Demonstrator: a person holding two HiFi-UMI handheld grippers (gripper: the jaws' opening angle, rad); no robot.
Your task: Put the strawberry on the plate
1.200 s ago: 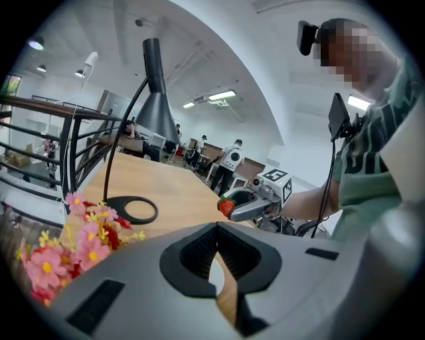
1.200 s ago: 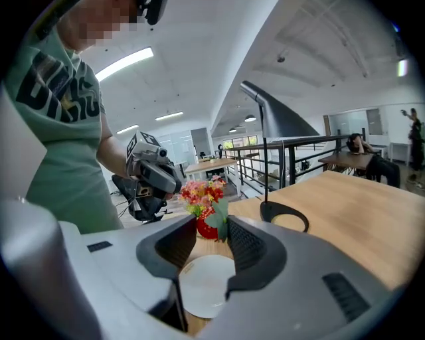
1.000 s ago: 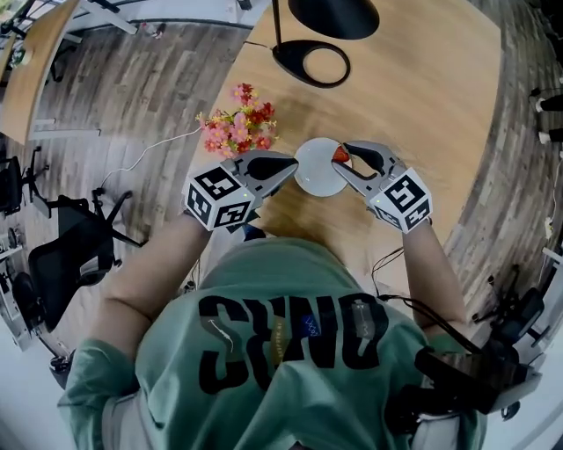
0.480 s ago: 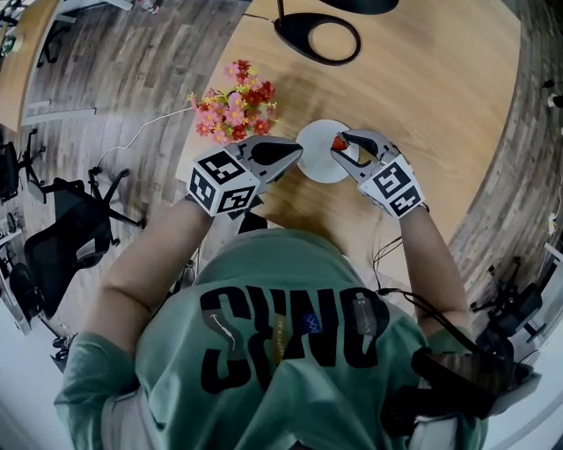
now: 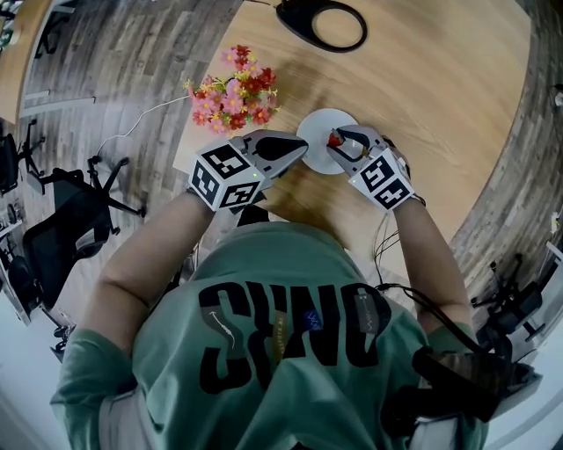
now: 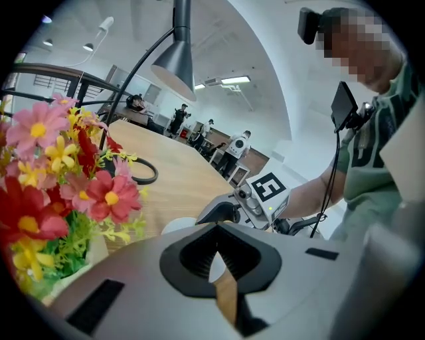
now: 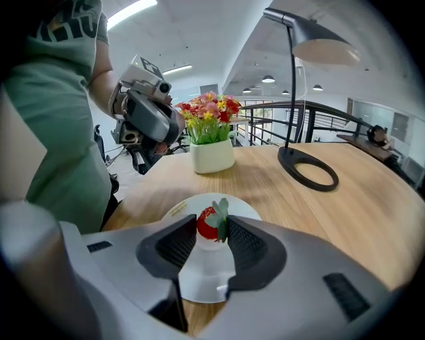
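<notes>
The red strawberry [image 7: 210, 224] with its green leaf sits between the pads of my right gripper [image 7: 212, 227], which is shut on it. It hangs over the small white plate [image 7: 204, 277] on the wooden table. In the head view the strawberry [image 5: 335, 141] is over the right half of the plate [image 5: 317, 126], with the right gripper [image 5: 338, 144] reaching in from the right. My left gripper [image 5: 302, 148] points at the plate's left rim with its jaws together and nothing in them. In the left gripper view, the left gripper [image 6: 214, 255] shows closed jaws.
A white pot of pink, red and yellow flowers [image 5: 231, 91] stands left of the plate, close to the left gripper. A black lamp base [image 5: 322, 21] sits further back on the table. The table edge and office chairs [image 5: 75, 230] lie to the left.
The right gripper has carried the strawberry from the plate's right rim a little further in over the plate. The left gripper stays beside the left rim.
</notes>
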